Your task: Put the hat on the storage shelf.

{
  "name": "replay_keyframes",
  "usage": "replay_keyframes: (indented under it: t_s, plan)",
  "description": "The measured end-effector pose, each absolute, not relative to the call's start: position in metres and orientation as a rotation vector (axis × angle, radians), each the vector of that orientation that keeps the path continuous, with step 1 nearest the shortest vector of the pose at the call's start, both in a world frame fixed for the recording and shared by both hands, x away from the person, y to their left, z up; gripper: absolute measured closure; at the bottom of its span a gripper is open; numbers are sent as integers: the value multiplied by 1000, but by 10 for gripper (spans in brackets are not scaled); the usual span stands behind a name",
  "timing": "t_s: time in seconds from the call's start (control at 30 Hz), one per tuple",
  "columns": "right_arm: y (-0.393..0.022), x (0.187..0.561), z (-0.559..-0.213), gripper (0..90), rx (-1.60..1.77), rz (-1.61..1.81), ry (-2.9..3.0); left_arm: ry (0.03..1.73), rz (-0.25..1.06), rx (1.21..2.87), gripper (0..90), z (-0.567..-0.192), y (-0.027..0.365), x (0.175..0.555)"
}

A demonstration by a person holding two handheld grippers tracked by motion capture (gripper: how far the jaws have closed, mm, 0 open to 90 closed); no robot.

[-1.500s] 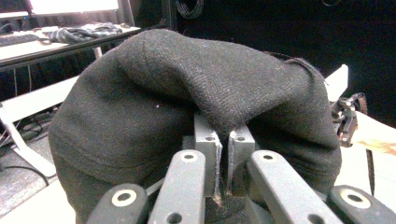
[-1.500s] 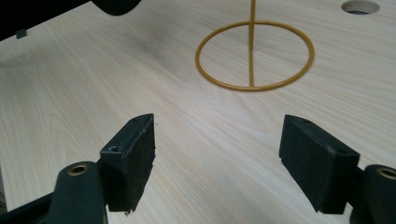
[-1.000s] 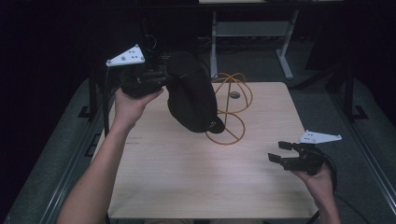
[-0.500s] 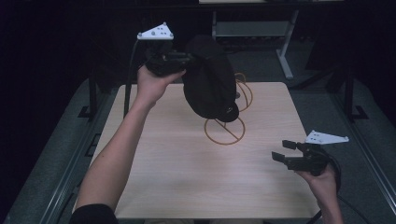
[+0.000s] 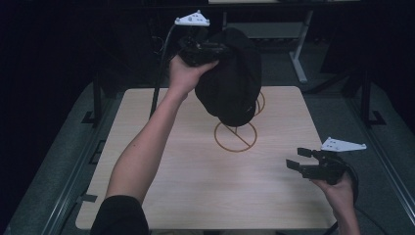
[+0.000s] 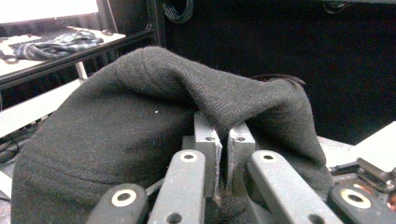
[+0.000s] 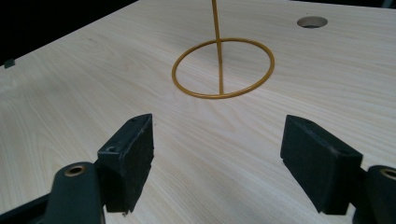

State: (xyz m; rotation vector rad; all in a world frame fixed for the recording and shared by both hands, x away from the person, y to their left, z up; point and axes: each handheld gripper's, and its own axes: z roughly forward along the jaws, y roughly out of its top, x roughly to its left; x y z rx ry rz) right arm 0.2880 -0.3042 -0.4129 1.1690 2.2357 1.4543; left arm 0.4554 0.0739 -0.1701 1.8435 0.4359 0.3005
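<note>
my left gripper [image 5: 208, 49] clamps the black hat [image 5: 230, 81] (above the gold stand [image 5: 235, 136]) | my right gripper [image 5: 302, 164] gapes, empty, over the table [image 5: 161, 161]

This looks like a lab or a recording room, not a home. The pale wooden surface [image 5: 161, 186] stands alone in a dark space and has a round cable hole [image 7: 312, 21] cut in it, as office desks have. Dark grey floor [image 5: 63, 161] lies around it. At about 1 o'clock from the surface, a second desk on a white metal frame [image 5: 297, 58] stands behind. In the left gripper view, at about 10 o'clock, a long shelf [image 6: 51, 51] carries loose cables [image 6: 56, 43], and a coil of black cable [image 6: 177, 10] hangs at 12 o'clock. A person works here with a wired claw [image 5: 299, 161] in each hand.
</note>
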Motion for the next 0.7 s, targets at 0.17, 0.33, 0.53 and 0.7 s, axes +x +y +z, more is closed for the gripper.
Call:
replay_keyframes:
  t_s: [0.17,0.33,0.53,0.7]
  plan:
    - [-303,288,-415,251,1168,1452,2246,458,286,1858,861,-174,61,469]
    - [-302,289,-415,275,1155,1461,2258,480,283,1920,861,-181,44,480]
    - [-301,288,-417,274,1158,1454,2250,496,260,1995,860,-189,20,493]
    - [-305,288,-417,272,1182,1474,2221,535,240,2068,860,-203,5,505]
